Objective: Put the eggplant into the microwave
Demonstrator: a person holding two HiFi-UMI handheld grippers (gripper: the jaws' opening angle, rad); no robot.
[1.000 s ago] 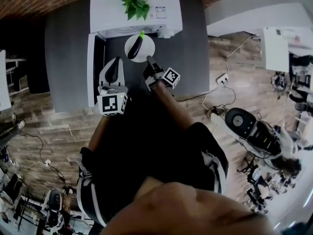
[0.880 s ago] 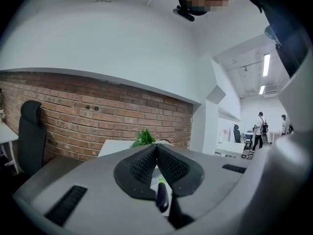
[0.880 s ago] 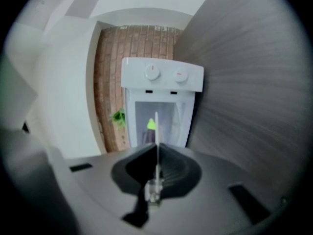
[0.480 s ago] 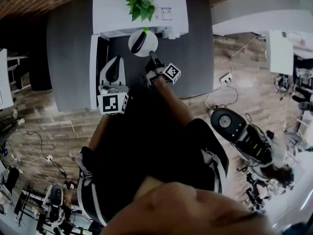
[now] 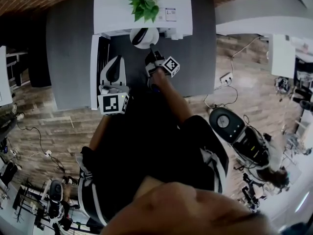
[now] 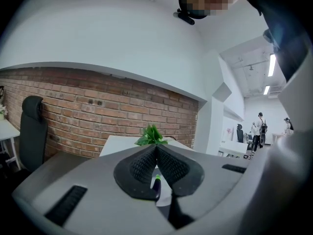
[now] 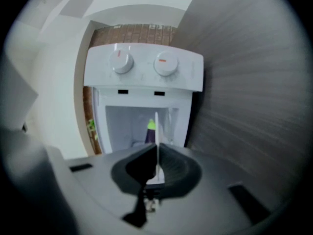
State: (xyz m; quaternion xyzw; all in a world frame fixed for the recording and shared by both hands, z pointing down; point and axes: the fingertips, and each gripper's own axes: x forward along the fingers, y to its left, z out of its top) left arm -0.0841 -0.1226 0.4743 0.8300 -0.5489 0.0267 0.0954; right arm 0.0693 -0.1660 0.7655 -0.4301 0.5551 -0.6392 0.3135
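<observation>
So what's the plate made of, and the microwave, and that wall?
The plate is white and smooth with a thin rim, so maybe ceramic or plastic; the look leaves that open. The microwave has a smooth white casing with round knobs, likely painted metal or plastic. The wall is rough red brick with pale mortar lines.

A dark grey table [image 5: 68,53] carries a white microwave [image 5: 112,13] at its far edge, its door [image 5: 93,72] open.

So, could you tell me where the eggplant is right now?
In the head view the eggplant lies on a white plate at the mouth of the open microwave, top centre, below the potted plant; the right tool grips the plate's near rim.
</observation>
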